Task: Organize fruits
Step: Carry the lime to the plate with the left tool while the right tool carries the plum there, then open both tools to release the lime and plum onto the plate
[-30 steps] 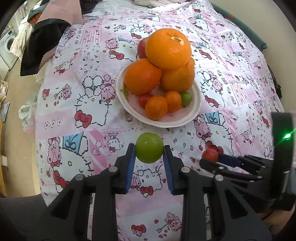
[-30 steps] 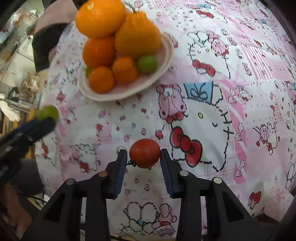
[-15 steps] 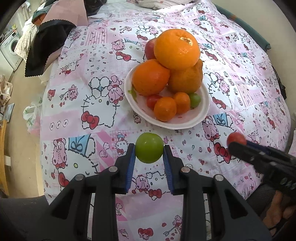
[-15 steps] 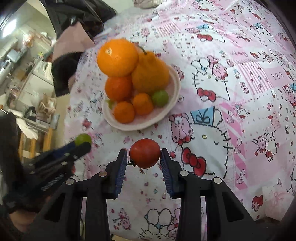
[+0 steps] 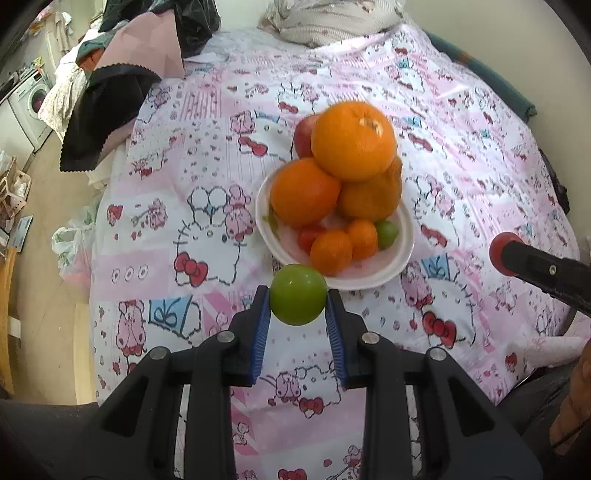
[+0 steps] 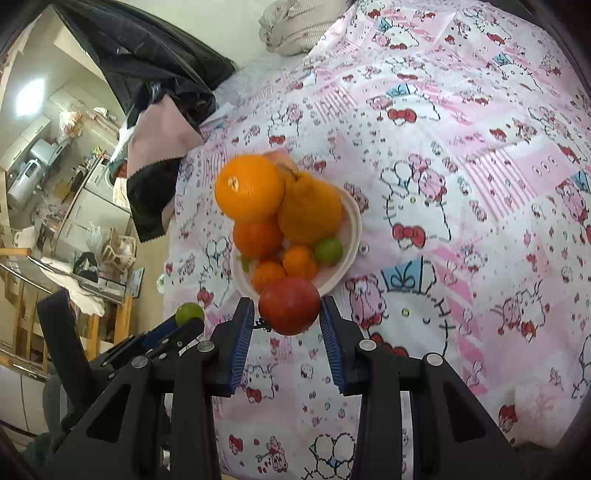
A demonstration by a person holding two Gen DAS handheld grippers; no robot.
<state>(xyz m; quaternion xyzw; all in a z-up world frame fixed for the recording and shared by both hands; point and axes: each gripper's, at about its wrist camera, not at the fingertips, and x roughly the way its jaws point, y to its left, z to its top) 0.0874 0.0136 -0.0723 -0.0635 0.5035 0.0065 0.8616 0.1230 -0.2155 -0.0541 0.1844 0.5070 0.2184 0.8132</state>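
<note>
A white plate [image 5: 400, 258] on the pink patterned cloth holds a heap of fruit: large oranges [image 5: 352, 140], small tangerines, a red apple [image 5: 304, 134], a small red fruit and a green one [image 5: 387, 234]. My left gripper [image 5: 297, 308] is shut on a green round fruit [image 5: 298, 293], held above the cloth just in front of the plate. My right gripper [image 6: 287, 314] is shut on a red round fruit [image 6: 289, 304], also in the air near the plate's [image 6: 352, 236] front rim. In the left wrist view the right gripper comes in from the right edge with the red fruit [image 5: 502, 251] at its tip.
The round table's pink cartoon cloth [image 5: 184, 229] drops off to the floor at the left. Dark and pink clothes [image 5: 122, 85] hang over its far left edge, and a folded grey blanket [image 5: 332, 18] lies at the back. A washing machine [image 5: 29, 103] stands far left.
Both grippers have risen with their fruits still held, so the plate looks smaller and farther. The right gripper has lifted more and tipped up, showing more of the room.
</note>
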